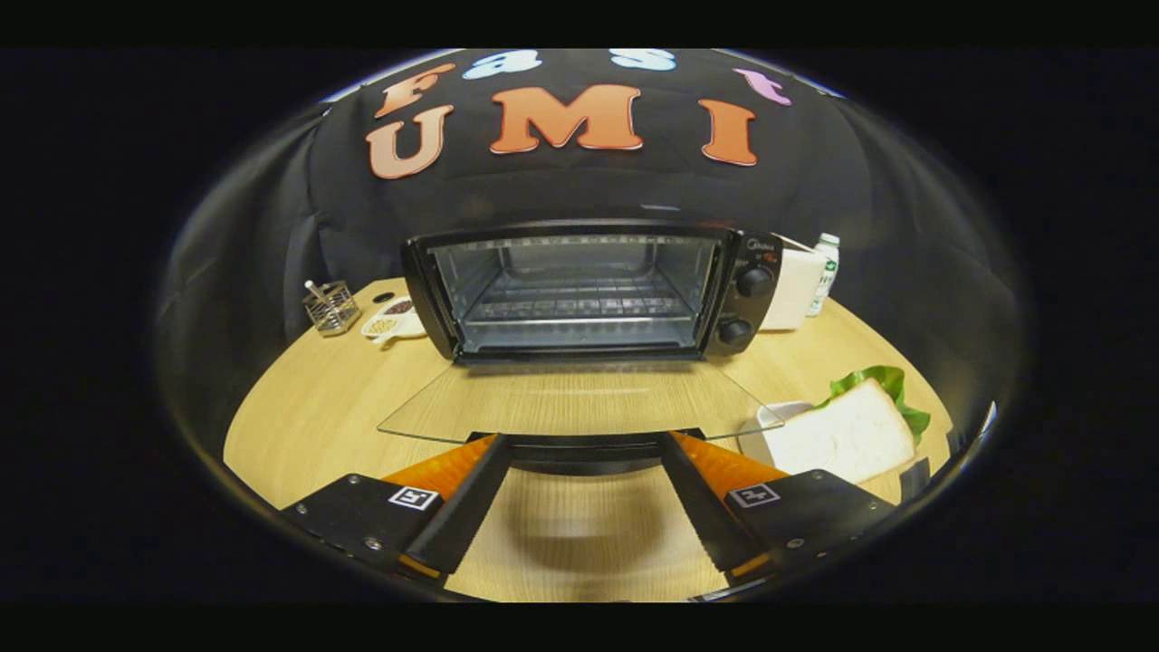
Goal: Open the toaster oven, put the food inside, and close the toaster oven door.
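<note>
Since it is soft, light and loosely stacked, the white-bread sandwich with green lettuce (pixel 851 433) is judged easy to crush or shed a layer; best taken by its flat crust sides, squeezed gently. It lies on a white plate (pixel 759 435) on the pale wooden tabletop (pixel 317 407), just beyond and outside the right-hand finger. Gripper (pixel 584 444): fingers spread wide, holding nothing, tips at the dark handle bar of the clear glass door (pixel 579 398), which lies folded down flat. Black toaster oven (pixel 579 285): cavity open, wire rack (pixel 579 308) bare, room above it looks ample. Door's glass corner reaches close to the plate; a hazard when lifting. Beyond: wire caddy (pixel 330 306), small divided dish (pixel 391 321), white box (pixel 795 288), bottle (pixel 824 272).
</note>
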### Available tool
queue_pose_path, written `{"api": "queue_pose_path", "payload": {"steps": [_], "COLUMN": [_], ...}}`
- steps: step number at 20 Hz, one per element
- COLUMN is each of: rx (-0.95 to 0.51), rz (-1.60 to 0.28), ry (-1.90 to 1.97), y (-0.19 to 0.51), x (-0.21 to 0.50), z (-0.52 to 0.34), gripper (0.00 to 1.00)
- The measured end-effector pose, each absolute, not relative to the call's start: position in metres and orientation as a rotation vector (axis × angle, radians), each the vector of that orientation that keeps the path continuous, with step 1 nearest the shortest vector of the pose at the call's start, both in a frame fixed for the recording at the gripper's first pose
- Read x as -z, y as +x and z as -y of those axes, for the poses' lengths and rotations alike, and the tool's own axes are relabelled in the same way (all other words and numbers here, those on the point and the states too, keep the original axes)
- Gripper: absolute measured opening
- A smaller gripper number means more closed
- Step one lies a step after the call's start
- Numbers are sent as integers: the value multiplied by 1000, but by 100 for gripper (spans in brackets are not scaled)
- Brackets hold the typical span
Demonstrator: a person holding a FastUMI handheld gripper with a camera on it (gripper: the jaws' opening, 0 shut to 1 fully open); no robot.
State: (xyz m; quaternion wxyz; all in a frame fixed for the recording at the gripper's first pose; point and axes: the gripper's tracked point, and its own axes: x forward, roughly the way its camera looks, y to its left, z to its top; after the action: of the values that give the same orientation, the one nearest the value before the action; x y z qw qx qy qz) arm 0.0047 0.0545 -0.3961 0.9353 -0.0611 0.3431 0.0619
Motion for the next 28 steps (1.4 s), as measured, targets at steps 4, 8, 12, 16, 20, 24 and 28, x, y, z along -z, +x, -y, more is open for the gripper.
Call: {"api": "queue_pose_path", "payload": {"steps": [4, 8, 12, 16, 20, 24, 28], "rx": [-117, -113, -159, -203, -247, -275, -313], "rz": [-765, -765, -783, -812, -888, -989, -1079], "ry": [-117, -91, -41, -36, -55, -41, 38], "y": [-3, -10, -15, -20, -22, -12, 5], "x": [429, 418, 382, 340, 313, 313, 334], "z": [-48, -36, -9, 41, 97, 145, 172], "gripper": [100, 100, 100, 100, 98, 99, 99]}}
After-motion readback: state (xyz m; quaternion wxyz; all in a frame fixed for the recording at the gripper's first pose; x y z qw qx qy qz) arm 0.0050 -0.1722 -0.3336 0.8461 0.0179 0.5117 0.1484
